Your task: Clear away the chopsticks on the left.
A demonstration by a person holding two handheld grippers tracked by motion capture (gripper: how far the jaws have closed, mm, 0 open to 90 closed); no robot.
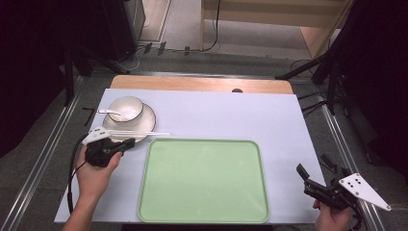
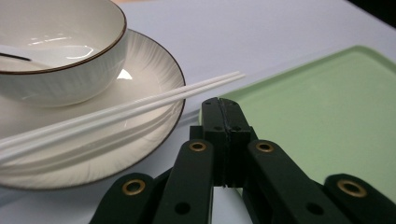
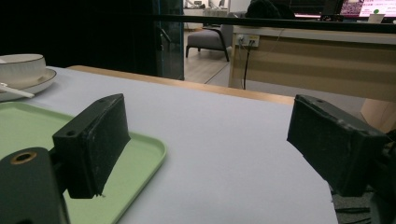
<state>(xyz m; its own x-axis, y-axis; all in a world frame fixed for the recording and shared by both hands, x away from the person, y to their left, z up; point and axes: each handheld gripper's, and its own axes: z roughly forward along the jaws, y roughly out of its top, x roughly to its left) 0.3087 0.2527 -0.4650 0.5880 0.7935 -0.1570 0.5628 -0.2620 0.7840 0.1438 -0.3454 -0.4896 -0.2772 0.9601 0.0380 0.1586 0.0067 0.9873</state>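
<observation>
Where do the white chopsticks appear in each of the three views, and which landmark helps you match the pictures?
High view: chopsticks left of centre, across the plate's near rim.
Left gripper view: chopsticks run from lower left to centre, over the plate.
Right gripper view: a white tip at far left, perhaps theirs.
Shared landmark: green tray.

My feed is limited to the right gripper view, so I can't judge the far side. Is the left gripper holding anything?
Observer: No. The left gripper has its jaws closed together on nothing, beside the white ribbed plate.
Operator: Where are the chopsticks?
Observer: The pair of white chopsticks lies across that plate's rim, tips toward the pale green plastic tray.
Operator: Anything in the bowl?
Observer: A white spoon rests in the white brown-rimmed bowl.
</observation>
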